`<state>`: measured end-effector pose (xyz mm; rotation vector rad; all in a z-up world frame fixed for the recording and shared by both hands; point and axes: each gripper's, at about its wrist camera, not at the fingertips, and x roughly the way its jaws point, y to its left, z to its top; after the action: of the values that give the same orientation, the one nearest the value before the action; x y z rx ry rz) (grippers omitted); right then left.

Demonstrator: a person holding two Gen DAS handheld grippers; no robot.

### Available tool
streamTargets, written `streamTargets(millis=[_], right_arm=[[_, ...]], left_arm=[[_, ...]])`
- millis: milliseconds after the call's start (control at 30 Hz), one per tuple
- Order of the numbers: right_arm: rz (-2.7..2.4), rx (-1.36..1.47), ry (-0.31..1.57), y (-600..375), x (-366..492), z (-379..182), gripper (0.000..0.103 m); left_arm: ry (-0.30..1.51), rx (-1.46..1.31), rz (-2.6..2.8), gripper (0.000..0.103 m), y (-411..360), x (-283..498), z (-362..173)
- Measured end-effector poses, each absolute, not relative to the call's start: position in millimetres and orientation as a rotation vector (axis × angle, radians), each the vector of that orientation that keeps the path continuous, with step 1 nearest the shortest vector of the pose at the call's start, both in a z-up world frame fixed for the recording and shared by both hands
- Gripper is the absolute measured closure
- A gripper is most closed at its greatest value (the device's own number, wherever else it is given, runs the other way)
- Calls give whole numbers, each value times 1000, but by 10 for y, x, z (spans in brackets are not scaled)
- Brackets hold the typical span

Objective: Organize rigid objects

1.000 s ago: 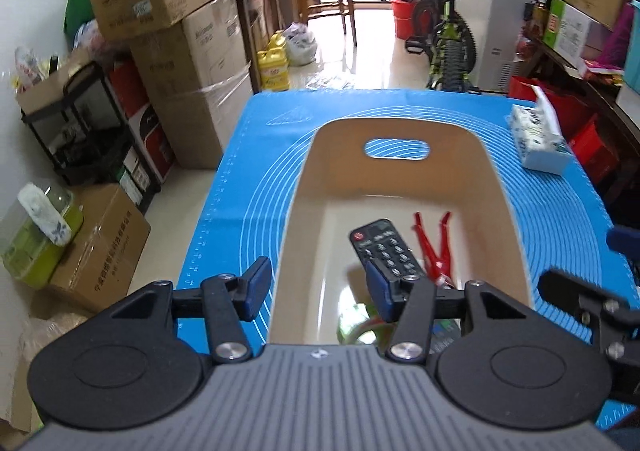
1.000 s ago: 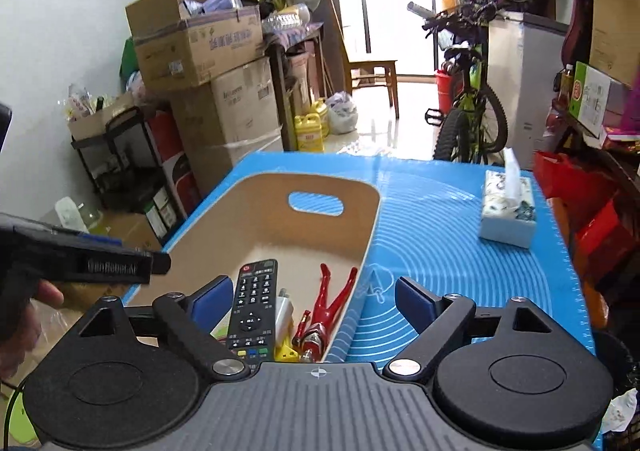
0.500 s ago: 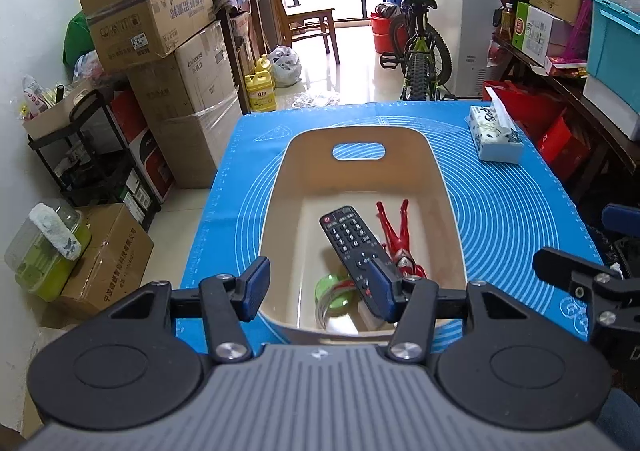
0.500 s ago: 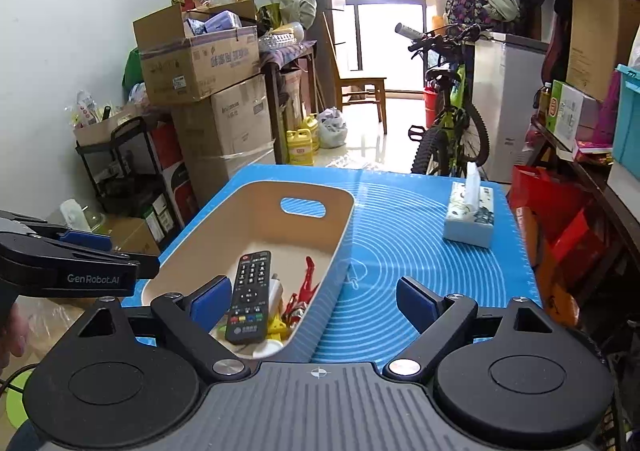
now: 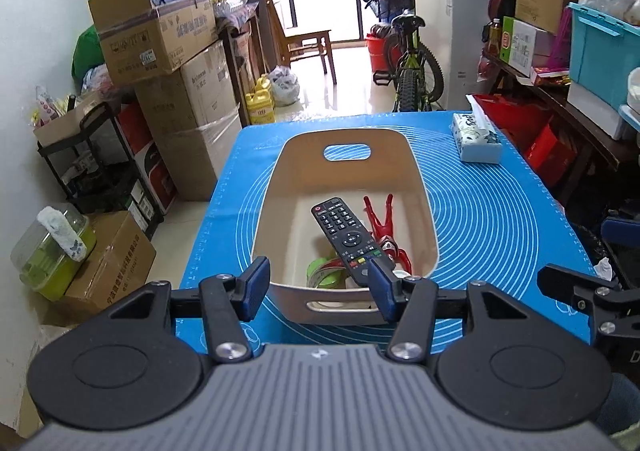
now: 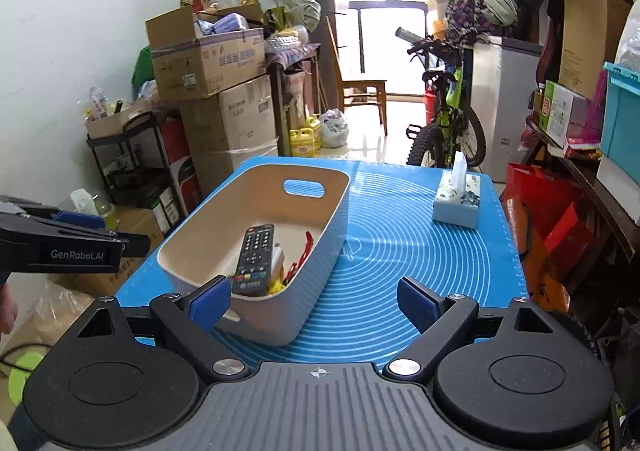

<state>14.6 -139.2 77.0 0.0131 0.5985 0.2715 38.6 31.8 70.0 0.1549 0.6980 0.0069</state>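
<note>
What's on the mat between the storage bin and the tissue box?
Nothing: only bare blue mat lies between the bin and the tissue box, clearest in the right wrist view.

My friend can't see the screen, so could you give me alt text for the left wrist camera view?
A cream bin on a blue mat holds a black remote control, red pliers and a green tape roll. In the foreground, the left gripper has its jaws open and empty. A tissue box sits on the mat's far right, with boxes and a bicycle behind.
</note>
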Motion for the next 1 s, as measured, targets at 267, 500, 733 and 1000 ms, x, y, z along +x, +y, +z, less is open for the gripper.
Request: streamTargets(millis=[267, 500, 733, 1000], right_arm=[[276, 3, 572, -1492, -146, 666, 12], [272, 11, 532, -1551, -317, 594, 12], [267, 45, 490, -1555, -458, 524, 12], [254, 22, 435, -1510, -637, 374, 12]], left_arm=[[678, 125, -7, 47, 260, 156, 516], [665, 103, -14, 47, 242, -13, 347], [626, 88, -12, 47, 253, -140, 310], [587, 79, -17, 47, 255, -270, 229]])
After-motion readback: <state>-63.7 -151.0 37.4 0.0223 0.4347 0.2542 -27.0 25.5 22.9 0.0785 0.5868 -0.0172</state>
